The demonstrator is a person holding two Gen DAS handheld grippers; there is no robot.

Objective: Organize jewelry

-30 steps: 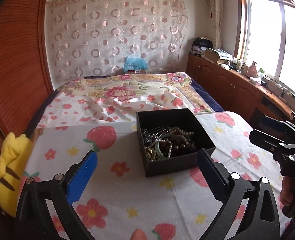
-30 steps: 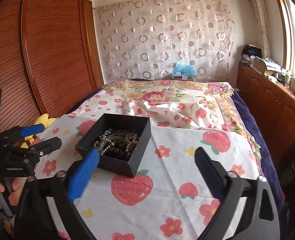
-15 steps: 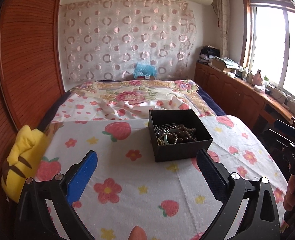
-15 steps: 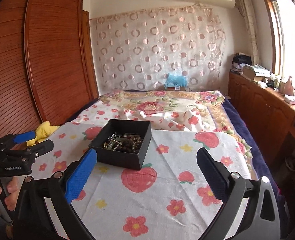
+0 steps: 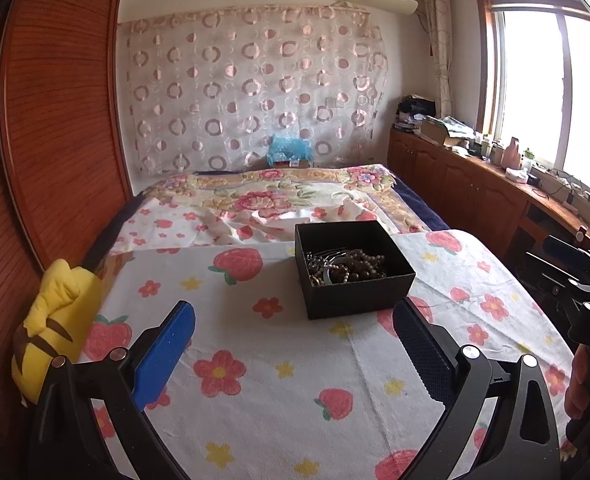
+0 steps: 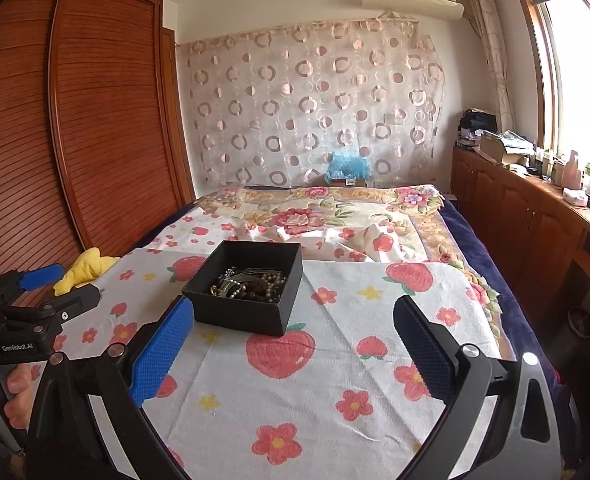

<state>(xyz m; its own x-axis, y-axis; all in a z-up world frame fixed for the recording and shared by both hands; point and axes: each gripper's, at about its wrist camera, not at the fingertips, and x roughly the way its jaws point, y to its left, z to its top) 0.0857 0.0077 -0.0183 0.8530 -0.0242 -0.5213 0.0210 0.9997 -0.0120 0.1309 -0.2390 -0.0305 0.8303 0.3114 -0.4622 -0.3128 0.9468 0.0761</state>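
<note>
A black open box [image 5: 353, 268] [image 6: 247, 286] sits on the strawberry-print cloth on the bed. A tangle of jewelry [image 5: 347, 266] [image 6: 249, 284], with bead bracelets and chains, fills it. My left gripper [image 5: 295, 328] hangs open above the cloth, well short of the box, with nothing between its fingers. My right gripper [image 6: 293, 330] is open too, just in front of the box and above the cloth. Each gripper shows at the edge of the other's view, held by a hand: the right gripper [image 5: 567, 280] and the left gripper [image 6: 45, 286].
A yellow plush toy [image 5: 57, 320] [image 6: 85, 266] lies at the bed's left edge by the wooden wardrobe [image 6: 75, 120]. A floral blanket [image 5: 279, 200] covers the far bed. A cluttered wooden cabinet [image 5: 495, 184] runs along the right under the window.
Both grippers have pulled back and risen from the box, so it looks smaller and farther. Both stay open. The box and jewelry have not moved.
</note>
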